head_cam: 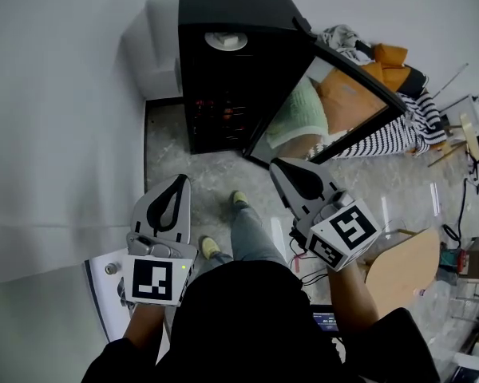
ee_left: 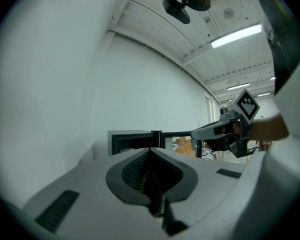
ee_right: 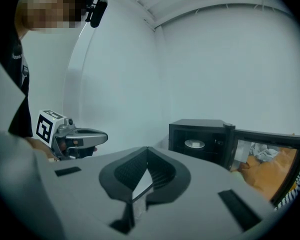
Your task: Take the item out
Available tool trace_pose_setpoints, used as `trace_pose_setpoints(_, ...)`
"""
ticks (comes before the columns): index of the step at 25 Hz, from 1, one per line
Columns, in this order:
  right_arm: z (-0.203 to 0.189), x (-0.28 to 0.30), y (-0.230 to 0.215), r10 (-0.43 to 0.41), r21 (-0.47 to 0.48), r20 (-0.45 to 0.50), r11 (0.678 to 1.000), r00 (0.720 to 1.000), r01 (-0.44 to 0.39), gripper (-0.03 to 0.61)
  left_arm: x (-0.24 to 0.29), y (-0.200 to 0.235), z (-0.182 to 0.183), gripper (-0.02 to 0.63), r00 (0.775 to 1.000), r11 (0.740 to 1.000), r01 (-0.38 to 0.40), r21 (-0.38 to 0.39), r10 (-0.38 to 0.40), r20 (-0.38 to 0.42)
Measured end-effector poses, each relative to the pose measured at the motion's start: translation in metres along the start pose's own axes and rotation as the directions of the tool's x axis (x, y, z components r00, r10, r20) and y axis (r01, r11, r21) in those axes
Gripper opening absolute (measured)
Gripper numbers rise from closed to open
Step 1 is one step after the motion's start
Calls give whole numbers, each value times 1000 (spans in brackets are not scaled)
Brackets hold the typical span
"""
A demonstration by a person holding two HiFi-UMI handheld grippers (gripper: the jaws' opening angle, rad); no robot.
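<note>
A black cabinet [head_cam: 223, 22] stands on the floor against the wall, its glass door [head_cam: 335, 106] swung open to the right. A white round dish [head_cam: 226, 41] sits on the upper shelf inside; it also shows in the right gripper view as the white dish [ee_right: 194, 144]. Lower shelves hold small dark items I cannot make out. My left gripper [head_cam: 181, 179] and right gripper [head_cam: 276, 164] are both held short of the cabinet, pointing at it, jaws shut and empty. In the left gripper view the left gripper [ee_left: 150, 150] faces the cabinet [ee_left: 132, 141].
The white wall [head_cam: 56, 134] runs along the left. Orange cushions and striped cloth [head_cam: 391, 126] lie behind the door. A wooden seat [head_cam: 403, 266] and cables are at the right, and a white flat panel [head_cam: 104, 290] lies at the lower left. The person's shoes [head_cam: 210, 248] are on the stone floor.
</note>
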State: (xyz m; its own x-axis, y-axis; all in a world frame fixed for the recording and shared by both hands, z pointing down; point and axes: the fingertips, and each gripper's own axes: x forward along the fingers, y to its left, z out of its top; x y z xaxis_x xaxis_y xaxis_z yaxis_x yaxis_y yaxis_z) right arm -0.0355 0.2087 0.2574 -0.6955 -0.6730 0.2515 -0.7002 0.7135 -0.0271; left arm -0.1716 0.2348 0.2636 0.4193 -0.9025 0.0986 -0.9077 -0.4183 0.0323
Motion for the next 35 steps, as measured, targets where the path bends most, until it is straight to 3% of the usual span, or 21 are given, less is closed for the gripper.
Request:
trace_pose_setpoints(13, -4, 30, -41, -5, 47, 7, 999, 1000, 5, 6, 47, 13, 4, 8, 1000, 1000, 14, 17, -14, -27)
trace_pose_setpoints(28, -16, 119, -155, 1, 118, -55, 993, 998, 6, 6, 188, 47, 0, 8, 991, 998, 57, -6, -58, -118)
trace_pose_setpoints(32, -19, 133, -177, 7, 111, -54, 994, 999, -1, 6, 213, 49, 3, 8, 994, 994, 84, 76, -78, -76)
trace_pose_setpoints(35, -22, 141, -190, 22, 126, -54, 992, 998, -15, 6, 228, 44, -1, 8, 993, 993, 83, 80, -76, -86)
